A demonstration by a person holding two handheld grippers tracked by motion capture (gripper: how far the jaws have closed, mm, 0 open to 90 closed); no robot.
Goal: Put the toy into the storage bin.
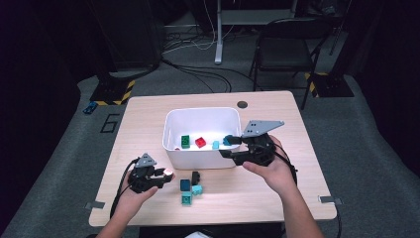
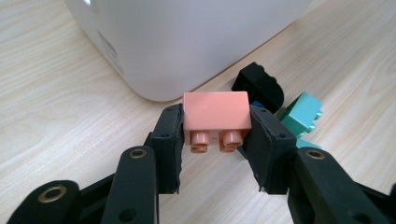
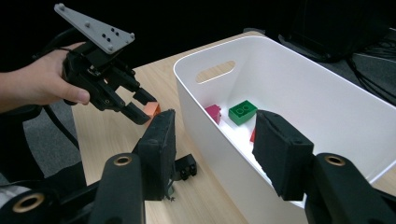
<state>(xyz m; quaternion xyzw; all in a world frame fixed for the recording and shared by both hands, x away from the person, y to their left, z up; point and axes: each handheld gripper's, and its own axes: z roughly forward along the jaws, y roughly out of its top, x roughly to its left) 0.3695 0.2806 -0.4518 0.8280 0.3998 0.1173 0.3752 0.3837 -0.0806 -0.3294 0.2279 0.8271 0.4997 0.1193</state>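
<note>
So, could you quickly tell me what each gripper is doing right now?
Left gripper: shut on the salmon brick.
Right gripper: open, holding nothing, at the white bin.

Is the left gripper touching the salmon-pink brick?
Touching. In the left gripper view, the left gripper has both pads pressed against the sides of the salmon-pink brick.

My left hand-held gripper (image 1: 166, 174) is black, with a grey three-cornered plate on top and a black cable trailing toward six o'clock. My right hand-held gripper (image 1: 229, 147) matches it. Brass-ringed pivots sit in the jaw arms; the pads are black foam. My forearms are bare.
</note>
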